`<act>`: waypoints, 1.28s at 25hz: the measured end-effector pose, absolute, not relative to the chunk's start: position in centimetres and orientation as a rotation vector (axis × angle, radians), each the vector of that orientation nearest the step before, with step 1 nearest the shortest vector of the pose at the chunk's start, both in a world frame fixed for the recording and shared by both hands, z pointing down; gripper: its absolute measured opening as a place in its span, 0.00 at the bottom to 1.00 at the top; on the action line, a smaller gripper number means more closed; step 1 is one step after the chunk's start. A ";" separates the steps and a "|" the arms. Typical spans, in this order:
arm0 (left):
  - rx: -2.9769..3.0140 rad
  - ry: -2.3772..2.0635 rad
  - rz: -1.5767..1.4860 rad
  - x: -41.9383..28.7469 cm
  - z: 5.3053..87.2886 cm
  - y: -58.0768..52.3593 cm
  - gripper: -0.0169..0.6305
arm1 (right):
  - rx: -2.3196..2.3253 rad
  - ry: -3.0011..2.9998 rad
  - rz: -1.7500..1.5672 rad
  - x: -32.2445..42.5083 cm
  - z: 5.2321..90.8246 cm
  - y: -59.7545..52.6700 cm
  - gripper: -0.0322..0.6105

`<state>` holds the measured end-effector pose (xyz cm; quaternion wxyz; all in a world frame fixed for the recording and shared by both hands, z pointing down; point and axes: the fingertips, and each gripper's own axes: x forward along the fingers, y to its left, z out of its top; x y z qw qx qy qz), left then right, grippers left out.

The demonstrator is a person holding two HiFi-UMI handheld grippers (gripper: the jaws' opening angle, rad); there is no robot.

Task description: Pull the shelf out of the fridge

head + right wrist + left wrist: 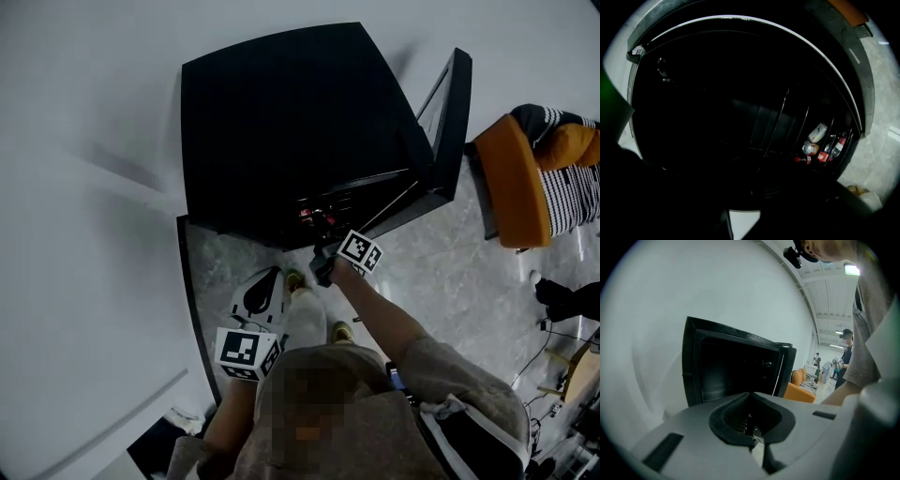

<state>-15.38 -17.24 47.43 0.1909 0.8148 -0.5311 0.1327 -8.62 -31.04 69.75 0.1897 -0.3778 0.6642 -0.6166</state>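
Observation:
The black fridge (291, 122) stands against the white wall with its door (452, 122) swung open to the right. My right gripper (324, 268) is at the lower front of the open fridge. In the right gripper view the inside is very dark. A wire shelf (787, 126) shows faintly, with bottles and cans (820, 145) at its right end. The jaws themselves are lost in the dark, so their grip is unclear. My left gripper (267, 286) hangs back near my body, jaws together and holding nothing, facing the fridge (731, 366).
An orange sofa (516, 178) with a striped cushion stands right of the open door. Grey stone floor (450, 281) lies in front of the fridge. My shoes (295, 279) are close to its front. People stand far off (844, 352).

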 end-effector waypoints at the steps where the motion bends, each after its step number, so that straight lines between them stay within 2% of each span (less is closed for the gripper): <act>1: 2.288 -1.489 0.376 -15.4 47.5 -17.3 0.04 | -1.066 1.861 -1.736 -8.7 70.1 -31.4 0.21; 32: 2.212 -1.462 0.439 -18.5 50.2 -17.0 0.04 | -1.091 1.657 -1.747 -11.5 76.5 -40.5 0.21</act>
